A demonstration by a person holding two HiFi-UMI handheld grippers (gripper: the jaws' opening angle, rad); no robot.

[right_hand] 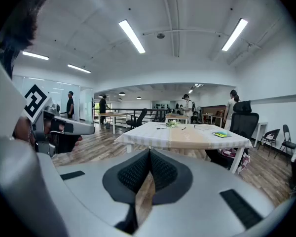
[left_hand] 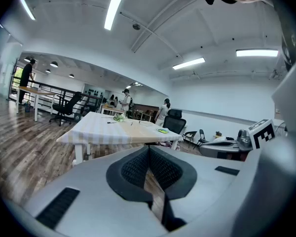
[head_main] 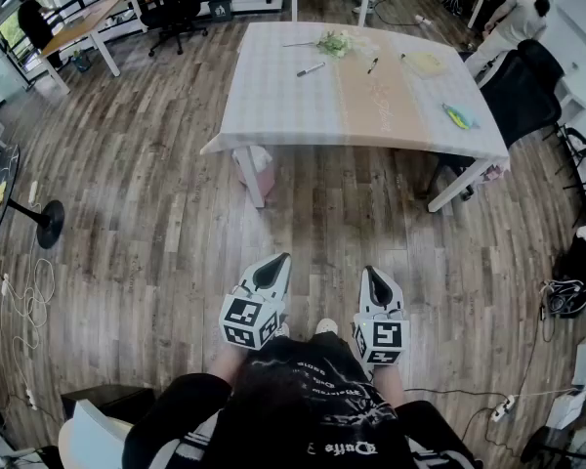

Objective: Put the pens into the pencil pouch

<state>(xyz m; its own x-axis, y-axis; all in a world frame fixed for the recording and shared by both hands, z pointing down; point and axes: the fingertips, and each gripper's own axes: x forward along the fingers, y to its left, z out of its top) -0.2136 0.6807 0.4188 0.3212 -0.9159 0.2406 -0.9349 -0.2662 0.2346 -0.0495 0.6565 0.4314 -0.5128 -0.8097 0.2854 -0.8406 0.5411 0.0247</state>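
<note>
A white table (head_main: pixel 273 106) stands well ahead of me across the wooden floor. On it lie a dark pen (head_main: pixel 311 68), a second pen (head_main: pixel 372 64), a pale yellow flat item (head_main: pixel 425 63), a green-yellow item (head_main: pixel 457 116) and a small green-white bunch (head_main: pixel 334 42). I cannot tell which is the pouch. My left gripper (head_main: pixel 281 260) and right gripper (head_main: pixel 371 274) hang side by side near my body, both shut and empty, pointing toward the table. The left gripper view shows shut jaws (left_hand: pixel 149 148) before the table (left_hand: pixel 103 132); the right gripper (right_hand: pixel 149 152) likewise faces it (right_hand: pixel 182 135).
A black office chair (head_main: pixel 523 86) sits at the table's right end, another (head_main: pixel 176 3) at the back left by a long desk (head_main: pixel 88 22). People stand at the far right (head_main: pixel 513 18) and far left (head_main: pixel 34 18). Cables (head_main: pixel 29 291) and a round stand base (head_main: pixel 49 223) lie to my left.
</note>
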